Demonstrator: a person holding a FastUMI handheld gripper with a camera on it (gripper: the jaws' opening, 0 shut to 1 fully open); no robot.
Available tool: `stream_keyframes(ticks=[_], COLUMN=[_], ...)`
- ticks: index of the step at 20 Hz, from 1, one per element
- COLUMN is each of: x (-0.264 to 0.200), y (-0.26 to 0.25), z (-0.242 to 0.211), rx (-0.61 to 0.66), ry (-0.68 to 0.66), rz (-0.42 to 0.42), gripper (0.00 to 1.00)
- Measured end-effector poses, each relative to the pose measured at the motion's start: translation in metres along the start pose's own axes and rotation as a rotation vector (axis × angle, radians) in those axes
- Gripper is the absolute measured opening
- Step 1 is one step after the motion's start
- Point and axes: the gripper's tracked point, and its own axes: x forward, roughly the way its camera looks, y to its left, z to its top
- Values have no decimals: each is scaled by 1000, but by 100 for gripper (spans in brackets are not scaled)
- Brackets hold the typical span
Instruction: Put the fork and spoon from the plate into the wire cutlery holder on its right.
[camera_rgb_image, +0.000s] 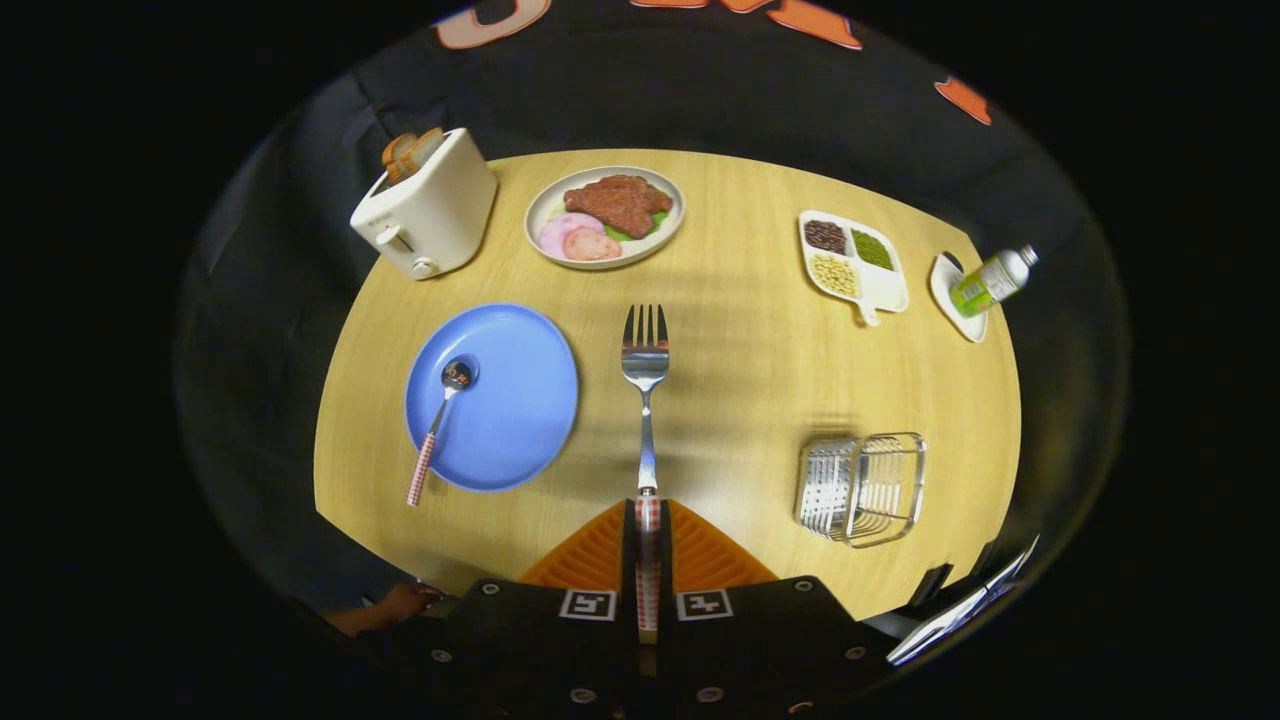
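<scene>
Fork (645, 385) clamped by its checked handle between both fingers of the claw (648, 520), jaws drawn narrow on it; tines out at 12 o'clock, clear above the bench (740, 330) with a faint shadow under the head. Held by the far handle end, probably so the tines or handle can be tipped down into the basket without the fingers fouling the wire.

Spoon (440, 420) still on the blue plate (520, 400), at 10 o'clock from the claw; bowl near plate centre, checked handle overhanging the near rim toward 7 o'clock. Overhang leaves the handle free of the plate surface — judged an easy pinch point later.

Wire cutlery holder (862, 487) at 2 o'clock from the claw, near the bench's front edge, well apart from plate and fork; appears to carry nothing yet. Opening orientation hard to read through the wires.

Task judged roughly a quarter through: fork lifted, not delivered; spoon untouched.

Open room: bare wood between fork and holder, nothing in the sweep path. Toaster (425, 205), meat plate (605, 217), divided dish (852, 262) and tipped bottle (992, 280) all sit along the far side, 11 to 1 o'clock, out of the way. Risk noted: holder close to the front edge, so a push from the fork might slide it off. Person's hand (400, 603) at 8 o'clock, below the bench edge.
</scene>
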Motion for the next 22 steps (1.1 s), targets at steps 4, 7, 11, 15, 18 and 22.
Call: stream_keyframes(ticks=[4,7,11,15,18,22], x=[-16,-22,-22,-23,-21,-17], y=[-54,-86,-114,-132,-139,-147], z=[-14,-30,-53,-64,-74,-80], rx=[47,40,31,27,5,-13], ry=[9,46,120,185,257,364], rz=[-41,-68,-85,-77,-59,-40], gripper=[8,8,8,9,9,9])
